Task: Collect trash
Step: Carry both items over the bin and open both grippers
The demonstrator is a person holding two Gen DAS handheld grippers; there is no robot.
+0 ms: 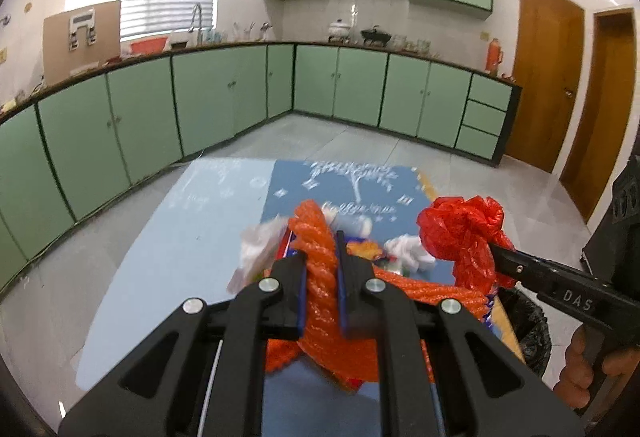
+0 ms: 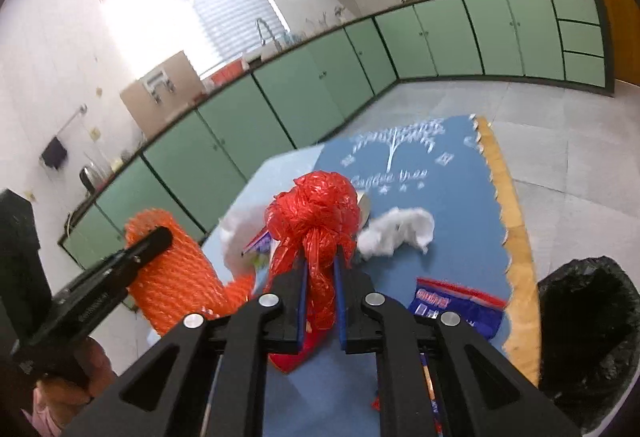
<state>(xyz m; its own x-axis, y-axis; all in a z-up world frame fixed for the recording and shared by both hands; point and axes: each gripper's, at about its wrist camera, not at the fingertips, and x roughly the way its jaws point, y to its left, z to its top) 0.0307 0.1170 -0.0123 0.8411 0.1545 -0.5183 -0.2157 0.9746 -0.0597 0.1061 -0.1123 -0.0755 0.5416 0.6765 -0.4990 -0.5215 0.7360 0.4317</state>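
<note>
My left gripper (image 1: 322,243) is shut on an orange foam net sleeve (image 1: 316,237), lifted above the blue mat (image 1: 200,237); the sleeve also shows in the right wrist view (image 2: 176,277). My right gripper (image 2: 320,257) is shut on a crumpled red plastic bag (image 2: 316,213), also seen in the left wrist view (image 1: 460,233). On the mat lie white crumpled tissue (image 2: 396,229), a blue and red wrapper (image 2: 456,305) and more white paper (image 1: 260,249). A bin with a black liner (image 2: 588,333) stands at the right of the mat.
Green floor cabinets (image 1: 200,97) run along the back and left walls under a cluttered counter. Wooden doors (image 1: 548,77) are at the right. Grey tiled floor (image 1: 360,141) surrounds the mat.
</note>
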